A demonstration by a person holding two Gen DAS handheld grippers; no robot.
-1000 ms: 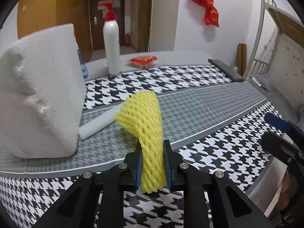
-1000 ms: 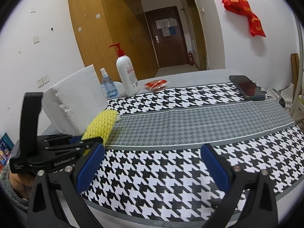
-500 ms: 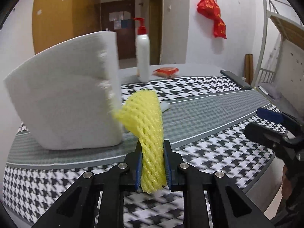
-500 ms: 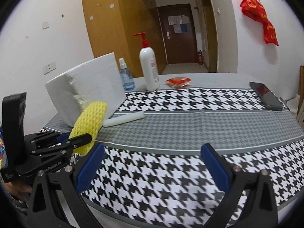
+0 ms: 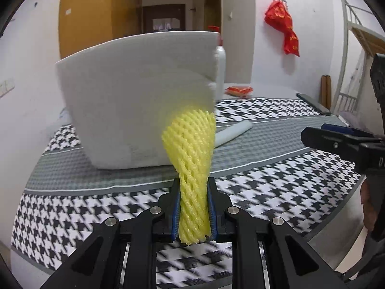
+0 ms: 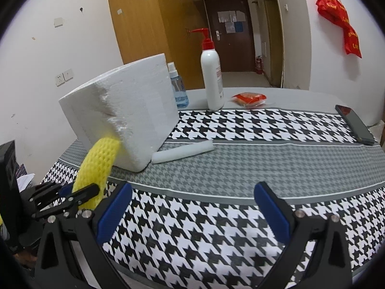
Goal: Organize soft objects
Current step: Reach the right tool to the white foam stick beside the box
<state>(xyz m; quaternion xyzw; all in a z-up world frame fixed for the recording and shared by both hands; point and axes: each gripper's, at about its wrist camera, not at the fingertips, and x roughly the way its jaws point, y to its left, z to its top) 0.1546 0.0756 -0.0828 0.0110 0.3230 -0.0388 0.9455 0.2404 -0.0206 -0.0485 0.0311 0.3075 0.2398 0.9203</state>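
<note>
The left gripper (image 5: pixel 193 213) is clamped on the lower end of a yellow foam net sleeve (image 5: pixel 190 154), and that grip looks the same as a second ago: the sleeve stands up between the blue pads and curls over at its top. What has changed is where it is held. A second ago the sleeve hung over the near middle of the table (image 6: pixel 240 166), well clear of the white foam block (image 5: pixel 134 96); now it has been carried sideways toward the left end of the table, and in the right wrist view its top lies against, or just in front of, the block's ragged corner. The right gripper (image 6: pixel 192 212) has travelled along beside it with its jaws spread wide and nothing between them. Farther back, the white foam stick (image 6: pixel 182 153) lies unmoved by the block's foot. I judge the sleeve is being brought over to join the other foam pieces, so a set-down beside the block seems close.
</note>
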